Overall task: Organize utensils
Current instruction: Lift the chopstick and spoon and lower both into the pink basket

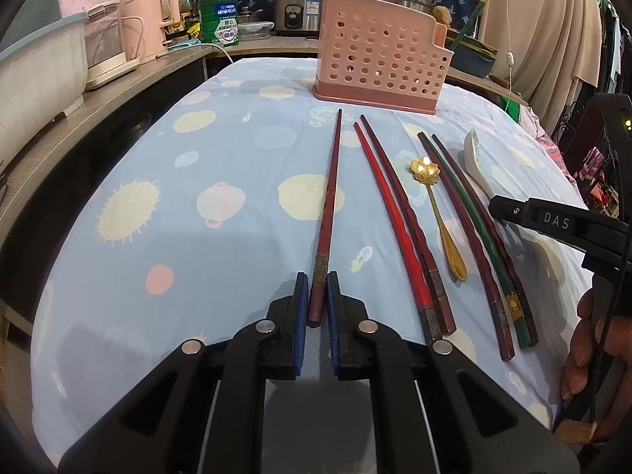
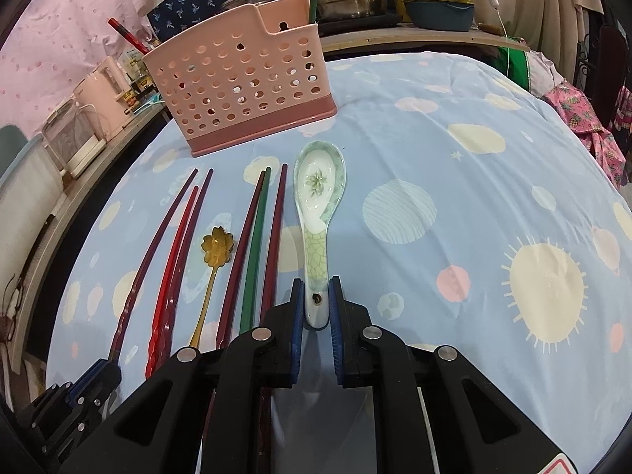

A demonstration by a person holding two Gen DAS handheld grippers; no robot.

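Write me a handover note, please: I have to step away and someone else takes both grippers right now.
Left gripper: shut on the butt end of the leftmost dark red chopstick, which lies on the cloth.
Right gripper: shut on the handle of the ceramic spoon, bowl pointing toward the pink holder.
On the cloth: five more chopsticks, one of them green, and the gold flower spoon, all lined up before the holder.
Done: nothing from the row is in the holder yet.
Left: lift both held pieces into the holder, then the rest.
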